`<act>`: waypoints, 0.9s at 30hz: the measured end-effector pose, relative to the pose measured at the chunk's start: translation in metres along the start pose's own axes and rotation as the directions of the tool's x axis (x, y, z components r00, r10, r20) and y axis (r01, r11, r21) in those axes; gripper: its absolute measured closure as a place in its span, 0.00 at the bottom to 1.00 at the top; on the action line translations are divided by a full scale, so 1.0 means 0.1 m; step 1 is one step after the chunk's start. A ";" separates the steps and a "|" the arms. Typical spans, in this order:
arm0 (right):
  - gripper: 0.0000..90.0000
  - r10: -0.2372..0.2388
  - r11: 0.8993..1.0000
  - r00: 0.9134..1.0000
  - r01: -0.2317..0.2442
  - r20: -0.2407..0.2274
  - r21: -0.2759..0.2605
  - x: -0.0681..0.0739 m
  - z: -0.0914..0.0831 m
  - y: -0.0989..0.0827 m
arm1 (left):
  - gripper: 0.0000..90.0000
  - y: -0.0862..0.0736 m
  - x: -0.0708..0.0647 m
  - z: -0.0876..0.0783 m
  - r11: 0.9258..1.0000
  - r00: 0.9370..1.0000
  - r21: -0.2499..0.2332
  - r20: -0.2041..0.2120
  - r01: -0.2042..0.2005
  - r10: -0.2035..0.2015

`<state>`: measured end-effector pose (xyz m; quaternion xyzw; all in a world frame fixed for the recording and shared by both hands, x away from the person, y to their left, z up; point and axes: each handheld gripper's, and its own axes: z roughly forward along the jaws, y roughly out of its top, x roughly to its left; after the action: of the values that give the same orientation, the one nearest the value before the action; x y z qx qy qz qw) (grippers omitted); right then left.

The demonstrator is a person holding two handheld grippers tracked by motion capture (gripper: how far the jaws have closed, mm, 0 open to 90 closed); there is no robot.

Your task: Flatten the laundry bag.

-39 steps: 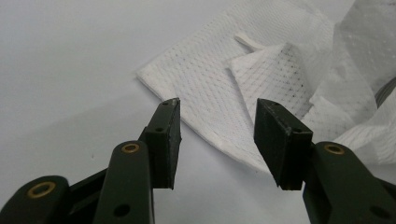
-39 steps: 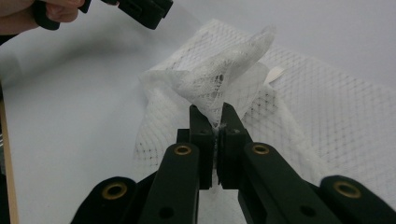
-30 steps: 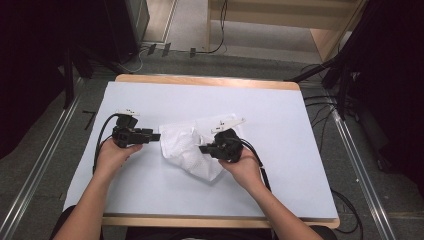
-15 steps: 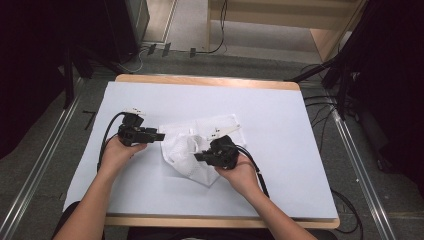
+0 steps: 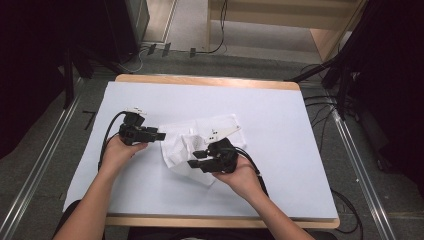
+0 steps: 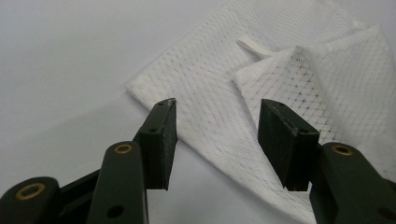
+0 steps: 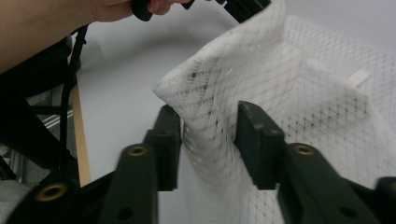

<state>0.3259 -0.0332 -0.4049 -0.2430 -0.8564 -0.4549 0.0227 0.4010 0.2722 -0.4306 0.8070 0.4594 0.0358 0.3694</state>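
A white mesh cloth [image 5: 182, 142] lies crumpled on the white table cover, with a small white tag [image 5: 222, 132] near its far edge. My left gripper [image 5: 159, 135] hovers at the cloth's left edge. In the left gripper view the left gripper [image 6: 217, 135] is open above the mesh cloth [image 6: 219, 84], with nothing pinched. My right gripper [image 5: 196, 158] sits over the cloth's near part. Its jaws have just been opening. In the right gripper view a raised fold of mesh cloth [image 7: 261, 65] stands loosely between the jaws of the right gripper [image 7: 208, 140], which do not press on it.
The table cover [image 5: 280, 115] spreads wide to the right and far side, with a wooden table edge [image 5: 200, 80] at the back. Cables [image 5: 250, 165] trail from both grippers. Dark equipment and metal rails [image 5: 360, 165] flank the table.
The right gripper has shifted slightly left and toward me, and its jaws have opened, leaving the mesh fold standing between them. The left gripper has barely moved.
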 end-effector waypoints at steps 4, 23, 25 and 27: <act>0.55 -0.008 1.000 1.000 0.008 0.003 -0.015 0.02 -0.07 0.05 | 0.53 0.00 0.01 -0.01 1.000 1.000 -0.004 0.001 0.006 -0.006; 1.00 0.084 0.996 0.994 -0.085 0.070 0.007 -0.33 -0.18 -0.06 | 0.53 0.00 0.01 -0.01 1.000 1.000 0.002 -0.001 0.000 0.000; 1.00 0.084 0.996 0.994 -0.085 0.075 0.013 -0.35 -0.16 -0.07 | 0.53 0.00 0.01 -0.01 1.000 1.000 0.002 -0.004 0.002 -0.002; 1.00 0.089 0.996 0.992 -0.091 0.086 0.019 -0.39 -0.13 -0.08 | 0.53 0.00 0.02 -0.01 1.000 1.000 0.000 -0.004 0.002 -0.002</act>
<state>0.3544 -0.0627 -0.4140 -0.3002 -0.8499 -0.4330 0.0094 0.4014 0.2741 -0.4306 0.8066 0.4609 0.0371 0.3682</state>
